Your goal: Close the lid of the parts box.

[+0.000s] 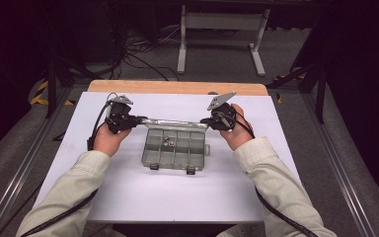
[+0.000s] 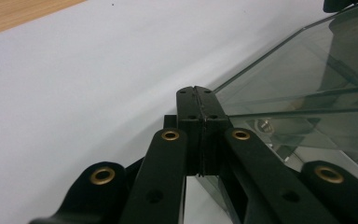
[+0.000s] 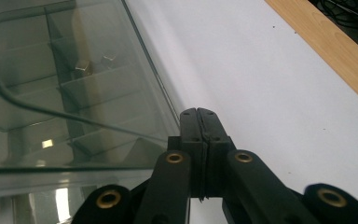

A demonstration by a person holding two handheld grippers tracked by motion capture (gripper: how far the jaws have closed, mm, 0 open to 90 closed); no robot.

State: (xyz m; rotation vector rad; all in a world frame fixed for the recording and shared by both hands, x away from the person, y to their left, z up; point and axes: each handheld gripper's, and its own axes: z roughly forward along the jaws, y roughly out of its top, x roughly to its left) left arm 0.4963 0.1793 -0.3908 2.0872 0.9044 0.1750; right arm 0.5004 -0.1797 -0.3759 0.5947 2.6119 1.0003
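A clear plastic compartment box (image 1: 175, 150) sits mid-table, with small metal parts (image 1: 167, 141) in a rear cell. Its clear lid (image 1: 173, 122) stands raised along the back edge. My left gripper (image 1: 140, 119) meets the lid's left end and my right gripper (image 1: 205, 121) its right end. In the left gripper view the jaws (image 2: 196, 88) are shut flush together, and the lid (image 2: 307, 70) lies against their right side. In the right gripper view the shut jaws (image 3: 198, 110) sit beside the lid (image 3: 51, 93), through which the metal parts (image 3: 84, 66) show. Nothing is visibly pinched.
The box rests on a white sheet (image 1: 128, 192) over a wooden table whose far edge (image 1: 177, 87) shows. Two dark latches (image 1: 191, 170) hang off the box's front. A table frame (image 1: 222, 29) and cables lie on the floor beyond.
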